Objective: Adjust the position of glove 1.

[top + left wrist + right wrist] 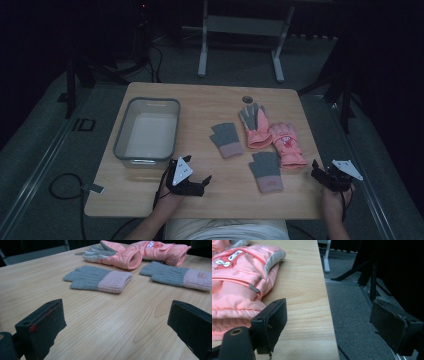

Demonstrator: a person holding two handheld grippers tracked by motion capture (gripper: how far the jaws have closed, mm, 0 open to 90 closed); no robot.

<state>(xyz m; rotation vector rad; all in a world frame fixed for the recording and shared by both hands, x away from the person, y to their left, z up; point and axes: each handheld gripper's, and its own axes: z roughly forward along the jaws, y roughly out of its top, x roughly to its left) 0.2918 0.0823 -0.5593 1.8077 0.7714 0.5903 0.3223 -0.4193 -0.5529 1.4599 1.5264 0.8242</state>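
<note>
Both grippers are seen wide apart, nothing held — left gripper at lower centre of the high view, right gripper at lower right by the table edge. Four gloves lie mid-right: the grey knit glove nearest, the pink ski glove above it. Probably bound for the grey bin, left — a cuff is best pinched low and flat.

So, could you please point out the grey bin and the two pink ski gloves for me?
grey bin [122, 131]: high view, left wall.
left pink ski glove [258, 134]: high view, palm.
right pink ski glove [286, 142]: high view, back.
</note>
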